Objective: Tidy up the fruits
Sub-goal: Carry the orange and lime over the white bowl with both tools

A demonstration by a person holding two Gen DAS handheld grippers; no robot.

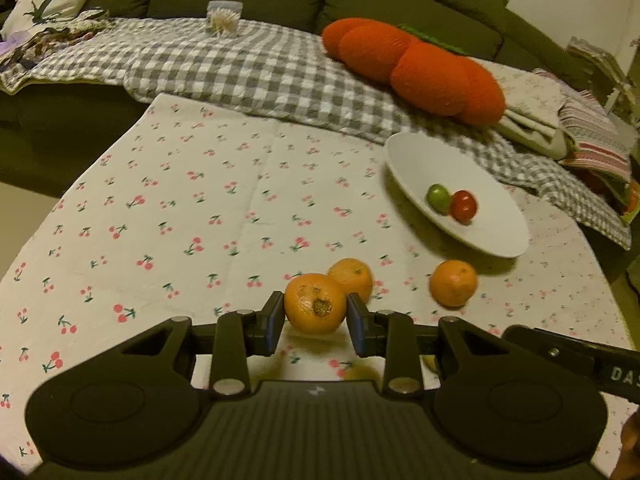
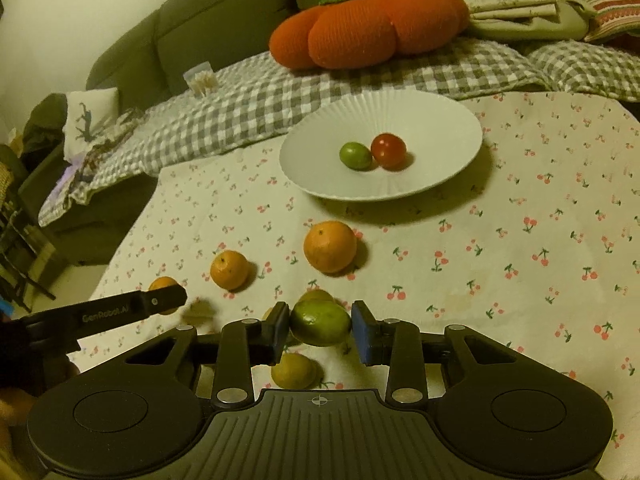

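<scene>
The left claw (image 1: pixel 315 322) grips an orange (image 1: pixel 315 303) between its two pads, lifted just clear of the cherry-print cloth (image 1: pixel 192 216) on the desk. The right claw (image 2: pixel 320 330) is clamped on a green citrus fruit (image 2: pixel 320 322), its pads pressed to either side. Directly under that claw lies a yellow-green fruit (image 2: pixel 294 371), partly hidden by the claw's body, and the top of another greenish fruit (image 2: pixel 316 295) peeks out behind the held one; what kind it is cannot be made out.

In the right wrist view, the left claw's finger crosses the lower left and covers most of the orange it carries. Beyond sit a small orange (image 2: pixel 229 270) and a larger orange (image 2: pixel 329 246), apart from each other on the cloth. In the left wrist view the small one is half hidden behind the held orange.

Farther out stands a white ribbed plate (image 2: pixel 432 120) holding a green fruit (image 2: pixel 355 155) and a red fruit (image 2: pixel 388 151), touching. Past the desk edge, a checked blanket (image 2: pixel 256 104) covers a green sofa (image 2: pixel 200 20), with an orange pumpkin-shaped cushion (image 2: pixel 360 28) on it. A clear container (image 1: pixel 225 18) on the blanket is too blurred to read. Folded textiles at the far right are cut off by the frame.
</scene>
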